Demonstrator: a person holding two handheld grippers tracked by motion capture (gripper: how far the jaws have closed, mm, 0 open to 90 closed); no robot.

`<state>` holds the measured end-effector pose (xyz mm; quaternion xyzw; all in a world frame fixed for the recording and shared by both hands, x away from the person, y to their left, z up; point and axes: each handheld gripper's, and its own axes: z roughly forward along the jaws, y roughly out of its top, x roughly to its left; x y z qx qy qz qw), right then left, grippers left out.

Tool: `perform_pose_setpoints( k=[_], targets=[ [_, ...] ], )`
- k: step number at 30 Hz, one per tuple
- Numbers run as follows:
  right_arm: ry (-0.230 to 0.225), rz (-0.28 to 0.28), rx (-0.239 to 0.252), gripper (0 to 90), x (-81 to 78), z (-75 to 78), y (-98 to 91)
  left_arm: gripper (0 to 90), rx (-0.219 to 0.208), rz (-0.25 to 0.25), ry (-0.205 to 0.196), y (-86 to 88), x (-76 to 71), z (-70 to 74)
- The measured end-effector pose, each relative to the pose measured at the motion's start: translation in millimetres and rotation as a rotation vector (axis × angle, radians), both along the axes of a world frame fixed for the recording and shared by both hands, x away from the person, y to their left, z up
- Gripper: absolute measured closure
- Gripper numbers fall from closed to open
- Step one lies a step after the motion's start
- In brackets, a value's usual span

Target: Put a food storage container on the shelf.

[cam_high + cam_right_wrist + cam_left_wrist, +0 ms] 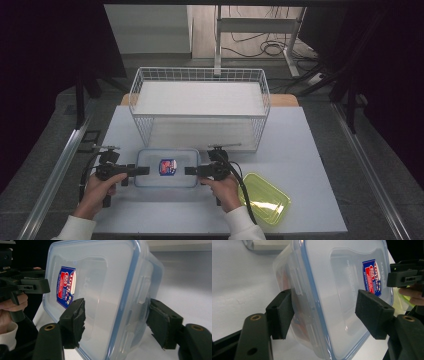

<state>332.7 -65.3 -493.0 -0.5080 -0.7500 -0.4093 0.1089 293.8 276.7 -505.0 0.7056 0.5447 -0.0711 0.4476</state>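
Observation:
A clear plastic container (167, 175) with a blue-rimmed lid and a red and blue label lies on the table in front of the wire basket. My left gripper (142, 170) holds its left end and my right gripper (191, 170) its right end. In the left gripper view the container (332, 290) sits between my gripper's (324, 312) pads, one on the side wall, one on the lid. In the right gripper view my gripper (116, 320) clamps the container (105, 290) the same way. Something reddish shows faintly inside.
A white wire basket (200, 70) stands at the back of the pale table (300, 140), close behind the container. A yellow-green plastic tray (265, 197) lies at the front right, next to my right hand. Metal rails run along both sides of the table.

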Motion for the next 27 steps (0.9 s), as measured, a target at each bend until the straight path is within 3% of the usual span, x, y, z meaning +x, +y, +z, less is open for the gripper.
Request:
perform_pose_setpoints(
  k=[3,6,16,27],
  targets=[
    [-0.013,0.008,0.008,36.7,-3.1,0.9,-2.9,34.7,-0.004,0.0,-0.008,1.2,-2.9,0.7],
    [-0.022,0.023,0.011,38.7,-6.1,2.0,-5.0,38.6,-0.043,-0.002,-0.019,7.0,-7.7,-1.0],
    [-0.038,0.051,0.05,45.0,-14.1,2.3,-13.9,45.1,-0.07,-0.042,-0.044,14.6,-15.4,-1.1],
    [-0.063,0.073,0.063,46.2,-18.5,1.6,-17.2,47.5,-0.067,-0.086,-0.075,18.6,-17.3,-1.8]
  ],
)
